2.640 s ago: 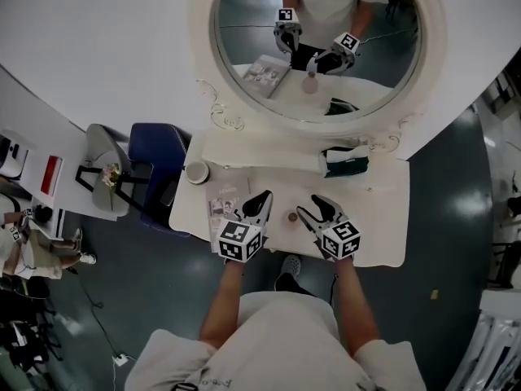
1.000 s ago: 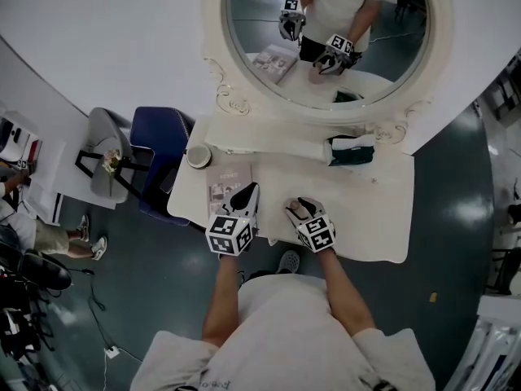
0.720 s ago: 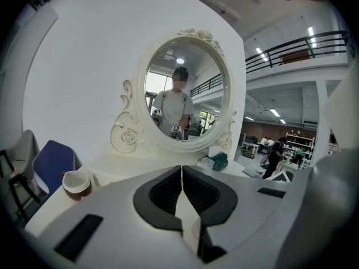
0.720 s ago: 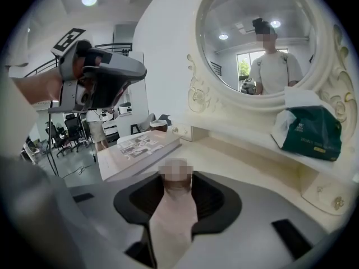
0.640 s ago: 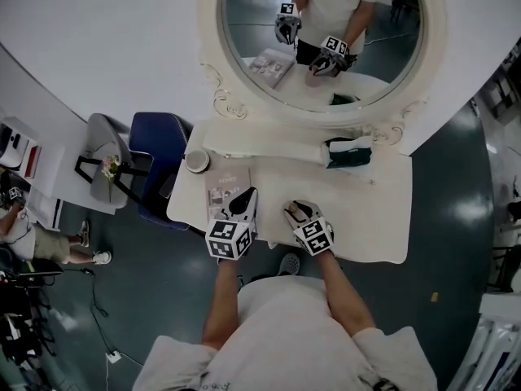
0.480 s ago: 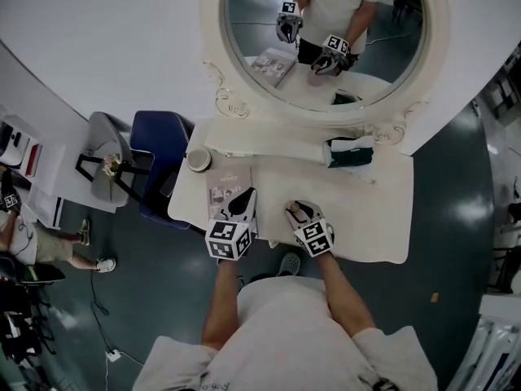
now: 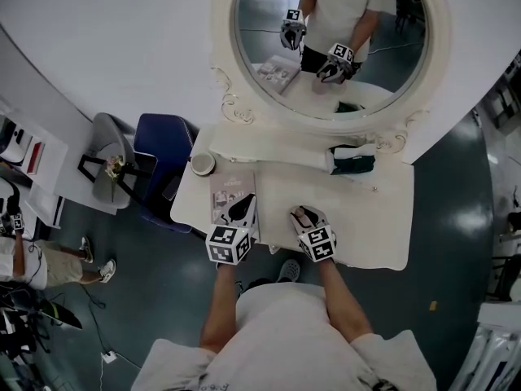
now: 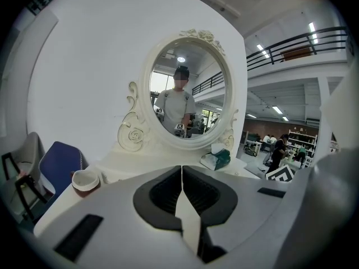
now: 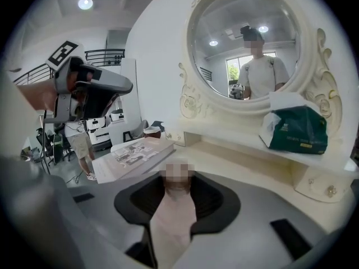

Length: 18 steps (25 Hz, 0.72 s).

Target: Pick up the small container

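The right gripper (image 9: 178, 185) has just been closing its jaws. They stand about halfway in, pressed on either side of the small container (image 9: 173, 220), a pale pink bottle-like thing upright between the pads, near the front edge of the tabletop (image 7: 370, 218). I cannot tell whether its base rests on the surface or is already clear of it. The grip looks centred, with the body deep between the jaws and the top poking out beyond them. The sensible move is a straight rise with the wrist at its present downward slant, because tipping or twisting could let a smooth, narrow body slide in the pads. The squeeze should be steady and no harder, since the thing looks light. The left gripper (image 8: 181, 179) has its jaws shut with nothing in them, above the near end of the booklet (image 7: 230, 192) to the left, and it is best left out of the lift. The green tissue pack (image 7: 355, 159) is well apart and no obstacle.
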Each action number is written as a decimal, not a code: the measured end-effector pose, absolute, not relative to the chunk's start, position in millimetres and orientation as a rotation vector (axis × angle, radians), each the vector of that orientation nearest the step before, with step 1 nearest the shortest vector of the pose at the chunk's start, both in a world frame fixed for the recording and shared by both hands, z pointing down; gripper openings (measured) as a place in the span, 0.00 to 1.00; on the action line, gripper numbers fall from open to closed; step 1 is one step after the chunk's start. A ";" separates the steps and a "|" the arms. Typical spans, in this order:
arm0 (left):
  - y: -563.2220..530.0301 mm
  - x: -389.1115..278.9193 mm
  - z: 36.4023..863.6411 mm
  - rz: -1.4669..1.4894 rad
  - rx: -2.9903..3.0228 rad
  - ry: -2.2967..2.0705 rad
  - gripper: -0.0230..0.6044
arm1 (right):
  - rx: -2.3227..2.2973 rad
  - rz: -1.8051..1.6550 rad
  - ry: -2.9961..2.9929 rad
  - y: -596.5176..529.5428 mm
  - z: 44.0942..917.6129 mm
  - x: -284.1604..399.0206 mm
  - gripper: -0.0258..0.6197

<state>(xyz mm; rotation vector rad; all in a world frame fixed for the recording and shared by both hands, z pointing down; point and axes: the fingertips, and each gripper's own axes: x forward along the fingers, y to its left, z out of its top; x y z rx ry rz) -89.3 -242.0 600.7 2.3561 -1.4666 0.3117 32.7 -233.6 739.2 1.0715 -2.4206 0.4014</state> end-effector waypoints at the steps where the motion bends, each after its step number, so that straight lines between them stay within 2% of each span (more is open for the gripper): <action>1: -242.0 -90.1 599.8 0.311 2.358 -1.467 0.08 | 1.083 0.403 -2.423 -235.1 736.5 34.0 0.27; 18: -237.1 -84.1 596.9 0.342 2.381 -1.409 0.08 | 1.325 0.399 -2.499 -247.3 656.2 72.2 0.27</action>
